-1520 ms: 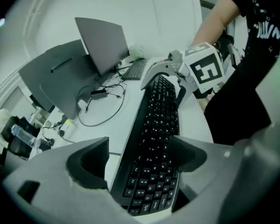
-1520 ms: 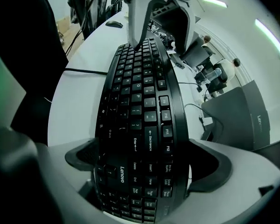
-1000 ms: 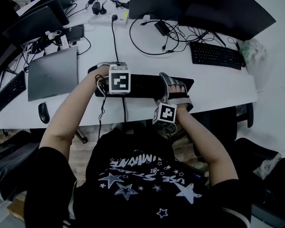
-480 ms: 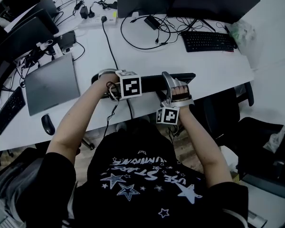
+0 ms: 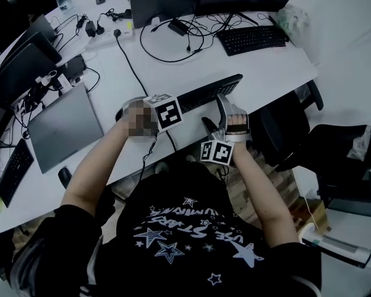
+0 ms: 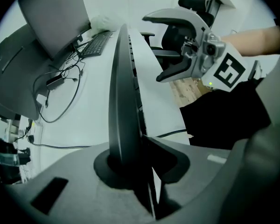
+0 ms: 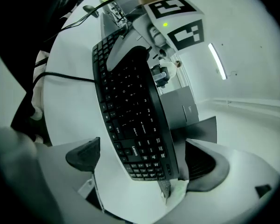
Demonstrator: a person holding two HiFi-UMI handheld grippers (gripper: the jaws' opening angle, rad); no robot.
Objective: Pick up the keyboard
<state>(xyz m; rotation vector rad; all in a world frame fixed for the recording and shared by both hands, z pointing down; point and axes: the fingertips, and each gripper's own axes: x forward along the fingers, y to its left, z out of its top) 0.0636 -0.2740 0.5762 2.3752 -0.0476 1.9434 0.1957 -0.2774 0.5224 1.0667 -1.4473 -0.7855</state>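
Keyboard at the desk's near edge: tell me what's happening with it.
A person is working the keyboard with two handheld grippers. The left gripper is closing its jaws on one end, with the pads against the thin edge. The right gripper has the other end between its jaws, which stand wide apart, so it has no grip yet. The keyboard sits slantwise at the near edge of the desk. I cannot tell whether it is off the surface.

Bare desk (image 5: 275, 73) right of keyboard (image 5: 204, 94); laptop (image 5: 62, 125) (closed) crowds left; cables (image 5: 201, 30) behind.
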